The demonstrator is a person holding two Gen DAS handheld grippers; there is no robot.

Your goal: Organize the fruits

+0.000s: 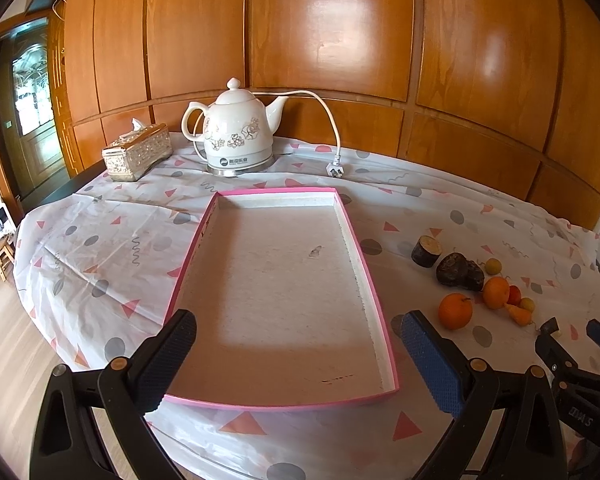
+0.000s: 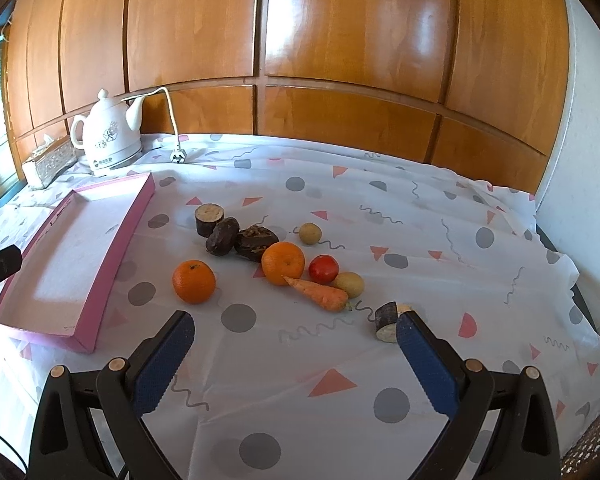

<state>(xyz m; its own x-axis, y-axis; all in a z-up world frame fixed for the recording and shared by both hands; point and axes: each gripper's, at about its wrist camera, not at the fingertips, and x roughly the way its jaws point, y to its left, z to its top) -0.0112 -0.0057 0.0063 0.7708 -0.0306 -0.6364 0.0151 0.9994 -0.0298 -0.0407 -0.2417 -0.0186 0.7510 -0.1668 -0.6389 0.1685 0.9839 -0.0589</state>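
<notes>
A pink-rimmed shallow tray (image 1: 364, 248) (image 2: 136, 216) lies on the patterned tablecloth with nothing in it. My left gripper (image 1: 298, 332) hovers open over its near end. To the tray's right lie two oranges (image 2: 194, 281) (image 2: 283, 263) (image 1: 455, 311), a carrot (image 2: 320, 294), a red fruit (image 2: 323, 269), two small yellowish fruits (image 2: 310, 233) (image 2: 349, 284), dark lumps (image 2: 222, 236) and cut dark stubs (image 2: 209, 214) (image 2: 386, 322). My right gripper (image 2: 294, 324) stands open in front of this pile, holding nothing. Its right finger pad (image 2: 428, 364) partly covers the near stub.
A white floral kettle (image 1: 238, 132) with its cord and plug (image 1: 335, 169) stands behind the tray, beside a silver tissue box (image 1: 138, 156). Wood panelling backs the table. The right gripper's tip (image 1: 580, 360) shows at the left view's right edge. The table edge drops to floor on the left.
</notes>
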